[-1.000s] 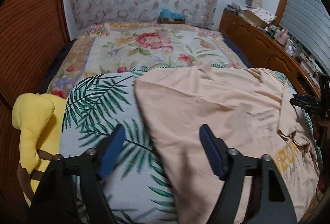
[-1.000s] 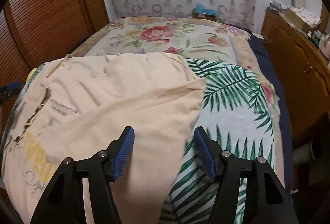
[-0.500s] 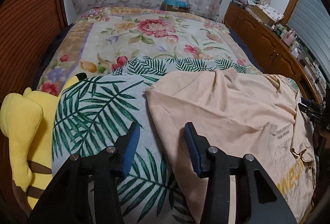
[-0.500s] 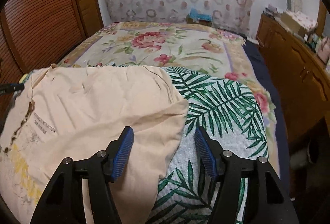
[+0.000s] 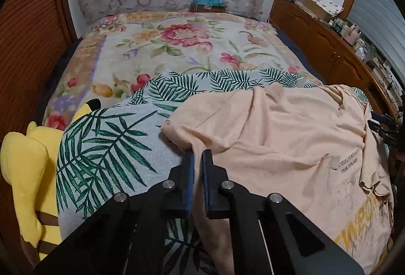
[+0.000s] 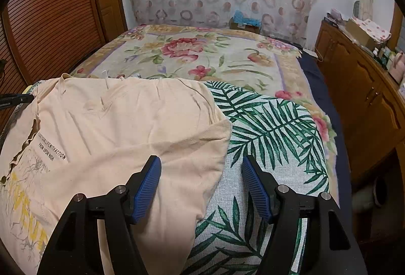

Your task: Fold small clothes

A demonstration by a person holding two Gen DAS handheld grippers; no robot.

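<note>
Peach cotton, a shirt (image 5: pixel 291 138) lies spread flat on the palm-leaf sheet (image 5: pixel 101 148), its length running across the bed between the two grippers, printed side up. The left gripper (image 5: pixel 198 157) sits at the shirt's left sleeve edge with its jaws drawn almost together, and a fold of that edge rises into the narrow gap, so it looks pinched there. The right gripper (image 6: pixel 201 168) hovers over the shirt's opposite sleeve (image 6: pixel 202 148), jaws wide, one pad above the cloth and the other above bare sheet; nothing is gripped. The sleeve edge runs up between those pads, so the right side needs only to drop and close. The left hand is the one already on the shirt. A yellow plush (image 5: pixel 22 168) lies beyond the shirt's left side, well apart from it.

A second ago the left jaws stood wide and lay further over the sheet; since then they have slid in to the sleeve and shut. The right jaws are about as wide as before, and hang over the same sleeve.
</note>
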